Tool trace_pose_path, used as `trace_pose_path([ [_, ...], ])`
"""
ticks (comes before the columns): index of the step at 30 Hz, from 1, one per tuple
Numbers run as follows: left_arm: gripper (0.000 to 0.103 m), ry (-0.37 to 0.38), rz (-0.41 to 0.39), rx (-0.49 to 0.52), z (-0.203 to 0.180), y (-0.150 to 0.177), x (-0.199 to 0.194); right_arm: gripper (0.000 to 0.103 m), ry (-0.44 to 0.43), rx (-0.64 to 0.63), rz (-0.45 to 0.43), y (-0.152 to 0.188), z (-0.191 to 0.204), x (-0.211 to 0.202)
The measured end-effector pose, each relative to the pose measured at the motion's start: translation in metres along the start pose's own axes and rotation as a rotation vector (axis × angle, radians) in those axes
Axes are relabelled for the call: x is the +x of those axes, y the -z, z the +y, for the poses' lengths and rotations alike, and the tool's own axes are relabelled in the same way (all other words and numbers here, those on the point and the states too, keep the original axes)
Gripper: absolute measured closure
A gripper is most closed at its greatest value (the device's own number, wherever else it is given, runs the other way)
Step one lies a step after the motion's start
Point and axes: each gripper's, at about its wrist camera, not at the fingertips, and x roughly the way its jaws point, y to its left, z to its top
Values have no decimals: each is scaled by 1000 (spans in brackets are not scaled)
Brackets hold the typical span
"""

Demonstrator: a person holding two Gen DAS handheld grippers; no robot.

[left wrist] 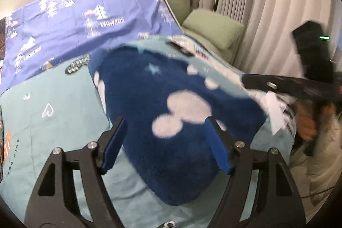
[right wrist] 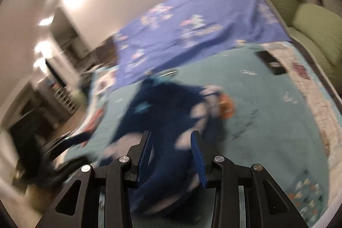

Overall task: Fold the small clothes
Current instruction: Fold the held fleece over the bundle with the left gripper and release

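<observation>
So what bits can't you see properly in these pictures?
- Fluffy dark blue garment with white mouse-head shapes: right wrist view is motion-blurred, so its shape and folds are unclear.
- Its near end: left wrist view, hidden behind the left gripper.
- Right gripper: cloth lies between its fingers, but blur hides whether they pinch it.
- Writing on the purple-blue printed sheet: too small.

Dim indoor light, heavy motion blur
</observation>
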Motion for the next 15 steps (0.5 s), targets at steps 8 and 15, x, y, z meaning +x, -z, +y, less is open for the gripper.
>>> trace_pose_path([
  [8,22,59,115,-96,23,42,28,61,60,137,184,101,-36,51],
  [15,23,-3,8,-4,9,27,-8,60,131,72,96,81,-13,28],
])
